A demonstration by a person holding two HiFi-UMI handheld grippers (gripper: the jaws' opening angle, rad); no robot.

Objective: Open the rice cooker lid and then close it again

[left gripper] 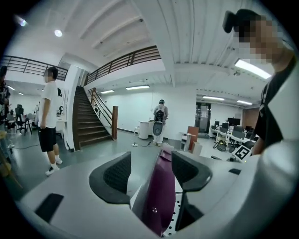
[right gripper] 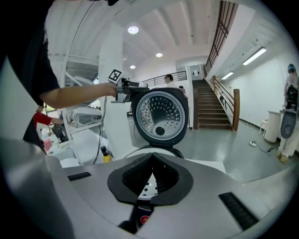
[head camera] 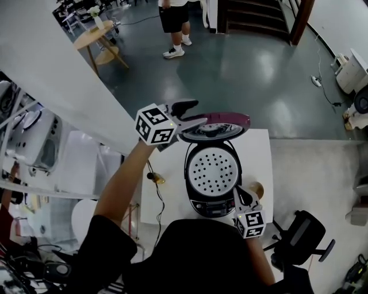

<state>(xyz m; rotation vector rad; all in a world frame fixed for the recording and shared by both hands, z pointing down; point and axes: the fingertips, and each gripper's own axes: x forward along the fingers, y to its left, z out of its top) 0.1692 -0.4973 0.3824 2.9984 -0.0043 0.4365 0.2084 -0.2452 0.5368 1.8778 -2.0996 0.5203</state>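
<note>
A white table (head camera: pixel 261 155) stands right in front of the person. The rice cooker (head camera: pixel 207 205) sits in the middle of it with its front towards them. Just to the right of the cooker is a small round tan thing (head camera: pixel 256 188), too small to make out. Near the table's left edge are a little yellow bottle (head camera: pixel 156 178) and a black cable (head camera: pixel 158 202). A black office chair (head camera: pixel 302 232) stands on the floor off the table's right corner. White shelves and machines crowd the left side. Further out across the grey floor are a round wooden table (head camera: pixel 92 35), a person standing (head camera: pixel 174 23) and dark stairs (head camera: pixel 253 17).

The right gripper (right gripper: pixel 150 158) is the nearer one. Its jaws are closed together with nothing between them, and it hangs over the cooker's front edge. The cooker's lid (right gripper: pixel 160 114) stands raised, with its white plate full of holes facing the person. The left gripper (left gripper: pixel 149 172) reaches to the top of the lid. Its jaws are wide apart and the lid's purple rim stands between them. Whether either pad touches the rim is not clear.
</note>
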